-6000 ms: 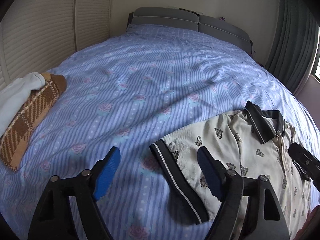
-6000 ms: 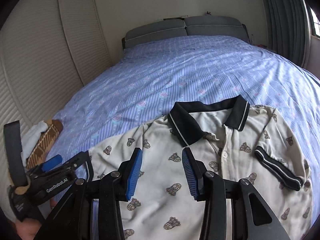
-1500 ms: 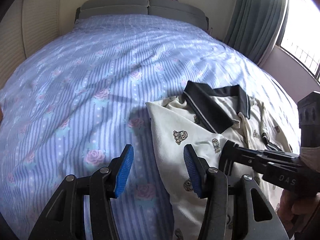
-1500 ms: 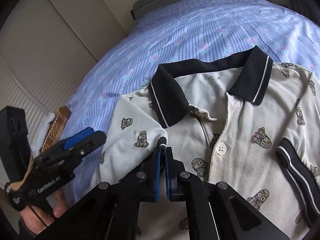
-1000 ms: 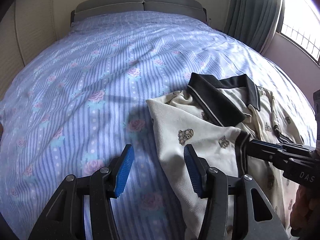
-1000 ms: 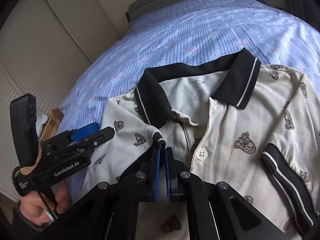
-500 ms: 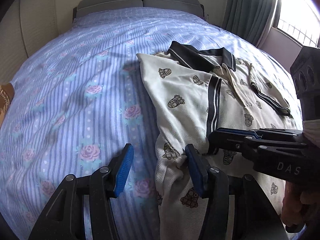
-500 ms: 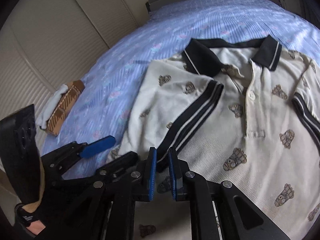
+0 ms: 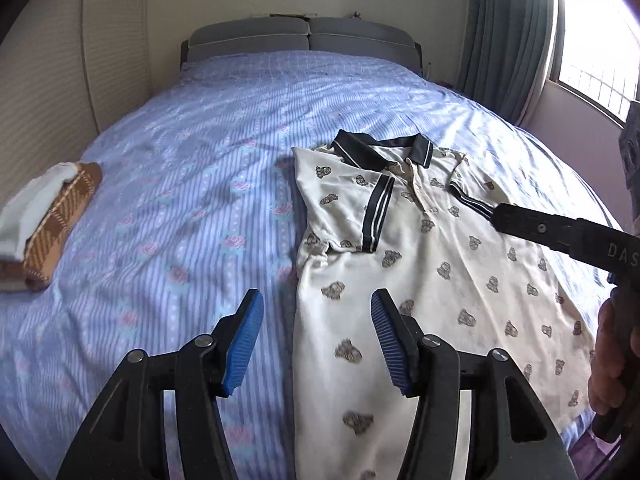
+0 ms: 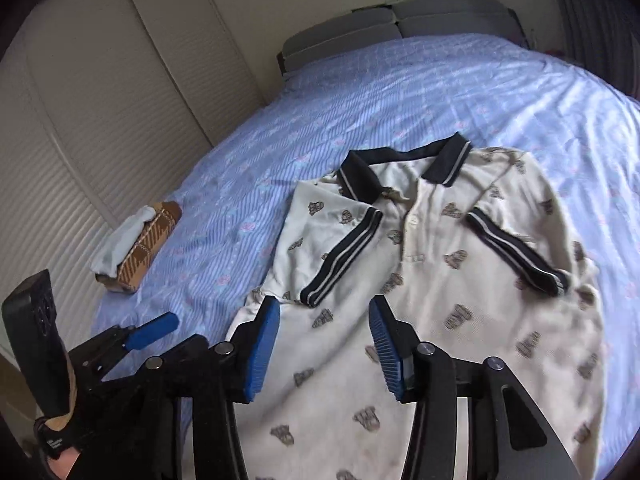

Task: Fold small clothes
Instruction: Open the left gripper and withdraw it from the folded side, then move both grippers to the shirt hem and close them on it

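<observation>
With the left gripper (image 9: 316, 338) and right gripper (image 10: 322, 354) both spread and empty above the polo shirt (image 10: 420, 300) flat on the bed (image 9: 200, 168), a careless side grab could drag its folded-in sleeves (image 10: 342, 256) loose.

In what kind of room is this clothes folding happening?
Most likely a bedroom: a polo shirt lies on a wide bed with a grey headboard, and curtains hang by a window.

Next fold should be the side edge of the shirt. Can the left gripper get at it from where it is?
Probably yes: the left gripper is open, the shirt edge lies between its jaws, and nothing lies in between.
</observation>
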`<move>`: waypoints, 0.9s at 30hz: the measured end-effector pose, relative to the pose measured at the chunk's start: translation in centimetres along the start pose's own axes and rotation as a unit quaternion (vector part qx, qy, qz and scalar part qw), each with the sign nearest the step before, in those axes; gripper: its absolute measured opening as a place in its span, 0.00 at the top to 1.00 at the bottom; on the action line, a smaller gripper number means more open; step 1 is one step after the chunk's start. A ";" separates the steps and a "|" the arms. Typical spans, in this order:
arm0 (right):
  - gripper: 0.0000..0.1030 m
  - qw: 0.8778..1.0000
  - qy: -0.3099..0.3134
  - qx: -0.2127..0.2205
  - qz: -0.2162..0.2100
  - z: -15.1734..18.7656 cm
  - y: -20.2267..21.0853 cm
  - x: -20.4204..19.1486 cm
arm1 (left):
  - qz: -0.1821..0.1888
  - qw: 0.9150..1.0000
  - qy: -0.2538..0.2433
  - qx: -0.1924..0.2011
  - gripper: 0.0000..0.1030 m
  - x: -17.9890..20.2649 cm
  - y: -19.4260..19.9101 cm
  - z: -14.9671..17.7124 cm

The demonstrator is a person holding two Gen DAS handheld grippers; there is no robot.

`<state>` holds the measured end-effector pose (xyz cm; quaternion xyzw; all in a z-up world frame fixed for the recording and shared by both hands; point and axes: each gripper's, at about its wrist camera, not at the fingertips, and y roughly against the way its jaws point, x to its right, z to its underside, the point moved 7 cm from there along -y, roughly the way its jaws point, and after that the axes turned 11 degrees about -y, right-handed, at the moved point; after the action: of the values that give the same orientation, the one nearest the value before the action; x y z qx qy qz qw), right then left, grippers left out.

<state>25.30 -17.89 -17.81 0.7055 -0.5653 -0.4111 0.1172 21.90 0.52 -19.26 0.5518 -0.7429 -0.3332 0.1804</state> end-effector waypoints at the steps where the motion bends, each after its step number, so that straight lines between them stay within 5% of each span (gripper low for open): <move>1: 0.42 1.000 -0.003 0.013 0.013 0.7 1.7 0.4 | -0.008 1.000 0.001 0.008 0.42 0.4 1.2 0.6; 4: 0.33 0.998 -0.029 0.032 0.035 2.8 5.9 2.1 | -0.033 0.999 -0.004 0.034 0.32 1.8 4.5 2.5; 13: 0.33 0.992 -0.022 0.047 0.118 7.6 13.4 7.0 | -0.059 0.997 0.026 0.037 0.32 4.2 8.6 7.8; 27: 0.33 0.975 -0.043 0.079 0.204 13.3 16.1 12.3 | -0.103 0.993 0.062 0.014 0.32 3.9 9.0 11.5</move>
<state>4.79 -30.24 -21.59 0.5643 -0.7324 -0.3623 0.1179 7.00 1.82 -21.58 0.6478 -0.6738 -0.3046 0.1832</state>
